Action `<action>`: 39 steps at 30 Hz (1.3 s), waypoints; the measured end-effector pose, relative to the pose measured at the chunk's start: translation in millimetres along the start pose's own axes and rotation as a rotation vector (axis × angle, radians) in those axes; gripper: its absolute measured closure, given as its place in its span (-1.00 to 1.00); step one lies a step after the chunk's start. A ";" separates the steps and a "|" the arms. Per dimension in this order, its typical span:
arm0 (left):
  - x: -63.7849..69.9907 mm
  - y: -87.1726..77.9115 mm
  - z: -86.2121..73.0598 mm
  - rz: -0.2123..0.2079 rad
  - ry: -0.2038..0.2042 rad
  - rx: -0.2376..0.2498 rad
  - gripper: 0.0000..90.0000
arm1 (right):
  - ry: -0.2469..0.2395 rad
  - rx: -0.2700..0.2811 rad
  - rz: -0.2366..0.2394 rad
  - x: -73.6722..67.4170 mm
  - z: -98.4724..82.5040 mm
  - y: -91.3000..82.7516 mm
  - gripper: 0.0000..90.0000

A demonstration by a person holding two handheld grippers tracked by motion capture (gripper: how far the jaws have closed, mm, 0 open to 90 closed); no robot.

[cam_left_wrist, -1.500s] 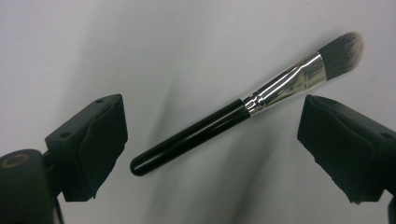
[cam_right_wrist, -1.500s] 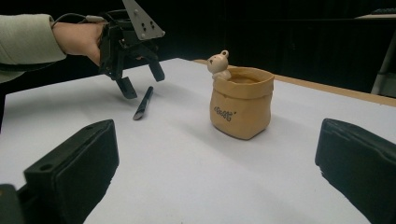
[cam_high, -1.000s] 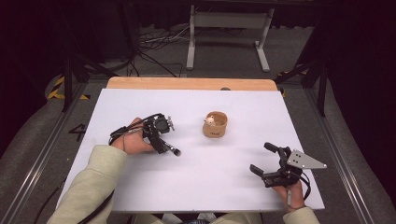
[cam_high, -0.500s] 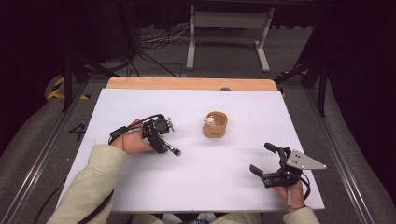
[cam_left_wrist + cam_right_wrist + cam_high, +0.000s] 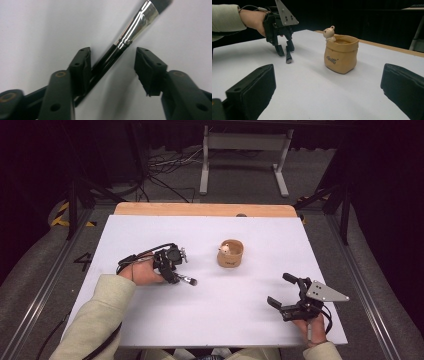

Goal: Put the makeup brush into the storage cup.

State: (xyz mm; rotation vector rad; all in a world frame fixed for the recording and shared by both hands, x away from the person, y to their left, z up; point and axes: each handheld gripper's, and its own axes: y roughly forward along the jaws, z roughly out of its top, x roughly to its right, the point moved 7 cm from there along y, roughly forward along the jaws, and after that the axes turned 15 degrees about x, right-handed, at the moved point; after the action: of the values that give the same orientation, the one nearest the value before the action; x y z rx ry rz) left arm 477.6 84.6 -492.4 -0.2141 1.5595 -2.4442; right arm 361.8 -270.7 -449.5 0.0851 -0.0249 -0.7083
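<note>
A black-handled brush (image 5: 186, 280) with a silver ferrule (image 5: 136, 23) lies flat on the white table (image 5: 150, 320), left of centre. My left gripper (image 5: 176, 276) points down over it with the handle between its jaws. The jaws have just been closing. In the left gripper view (image 5: 113, 51) the handle leans on the left pad while the right pad stands apart from it. My right gripper (image 5: 278, 288) rests open and empty at the table's front right. A tan sack-shaped pot (image 5: 230, 255) with a small bear figure on its rim stands mid-table.
The right gripper view (image 5: 328, 68) faces the pot (image 5: 340, 56), with the left gripper (image 5: 283, 48) and the brush tip (image 5: 288, 58) farther off to the left. A wooden strip (image 5: 200, 210) borders the far table edge. A metal stand (image 5: 242, 140) and cables lie on the floor beyond.
The left gripper's jaws have drawn closer together around the brush handle. Both hands have stayed where they were.
</note>
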 end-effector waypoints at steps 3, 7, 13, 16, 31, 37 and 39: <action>2.0 -1.3 -0.5 0.002 0.005 -0.015 0.36 | 0.006 -0.001 -0.002 0.1 -0.3 0.2 -0.99; 3.3 -2.5 -1.5 0.002 0.019 -0.036 0.58 | 0.008 -0.006 -0.003 0.2 -1.0 0.6 -0.99; 4.8 -2.3 -1.4 0.006 0.046 -0.040 0.75 | 0.006 -0.006 -0.005 0.3 -1.0 0.8 -0.99; 5.3 -2.4 -1.2 0.007 0.050 -0.044 0.76 | 0.005 -0.008 -0.004 0.1 -1.1 0.9 -0.98; 10.9 -28.4 7.0 0.023 0.053 0.059 0.76 | -0.004 -0.015 -0.008 -0.1 -1.0 1.3 -0.98; 15.6 -43.5 10.2 0.018 0.032 0.166 0.76 | -0.007 -0.011 -0.004 -0.9 -0.8 2.3 -0.99; 17.1 -48.8 10.4 0.014 0.035 0.198 0.76 | -0.004 -0.004 -0.001 -1.3 -0.3 2.4 -0.99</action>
State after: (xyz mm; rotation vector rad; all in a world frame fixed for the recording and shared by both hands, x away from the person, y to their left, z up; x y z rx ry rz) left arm 458.0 90.7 -443.9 -0.1253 1.3149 -2.5831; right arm 362.3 -268.0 -449.6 0.0798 -0.0270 -0.7099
